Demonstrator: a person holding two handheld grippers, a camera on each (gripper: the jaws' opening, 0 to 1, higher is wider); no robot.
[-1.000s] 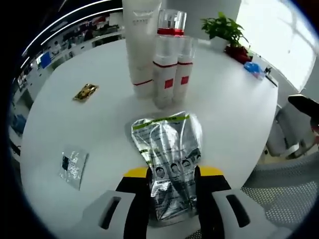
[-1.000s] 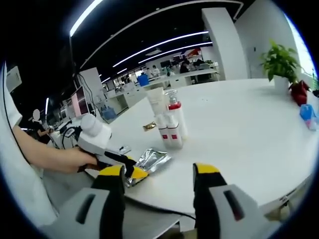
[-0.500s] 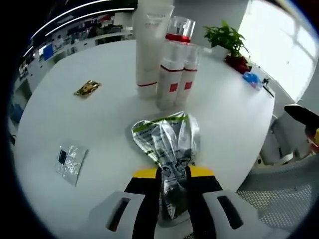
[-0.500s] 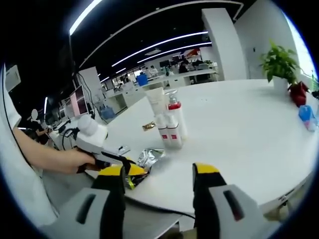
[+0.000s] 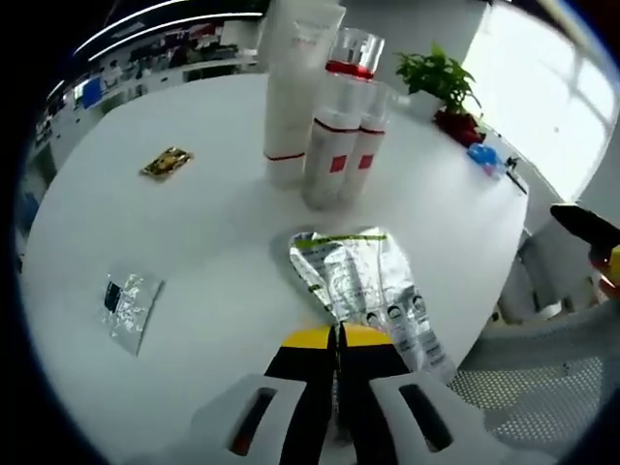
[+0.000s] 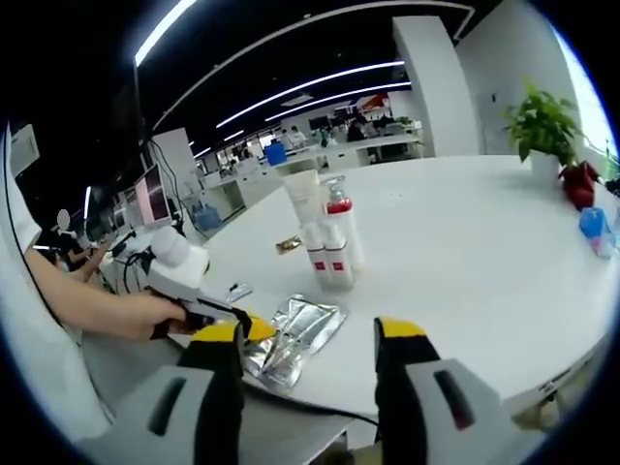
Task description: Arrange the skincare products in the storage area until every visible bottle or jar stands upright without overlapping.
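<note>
Left gripper view: my left claw [image 5: 336, 341] has its yellow-tipped jaws pressed almost together at the near edge of the round white table [image 5: 194, 232]. Whether they pinch the foil pouch [image 5: 373, 291] I cannot tell; the pouch lies flat just ahead of the tips and to their right, its near end running past them. Farther ahead stands the cluster of skincare bottles [image 5: 334, 145], all upright and touching: a tall white tube, two slim bottles with red squares, and a clear-capped bottle behind them. Ahead to the left lies a small gold sachet [image 5: 166, 162]; nearer on the left, a clear packet [image 5: 126, 305]. A potted plant [image 5: 441, 77] stands far ahead to the right.

Right gripper view: my right claw [image 6: 308, 344] is wide open and holds nothing, poised over the near table edge. The left claw [image 6: 237, 329] enters from the left, in a person's hand [image 6: 160, 315], with the pouch [image 6: 295, 339] lying at its tip. The bottles [image 6: 327, 237] stand straight ahead, well apart from the jaws.
</note>
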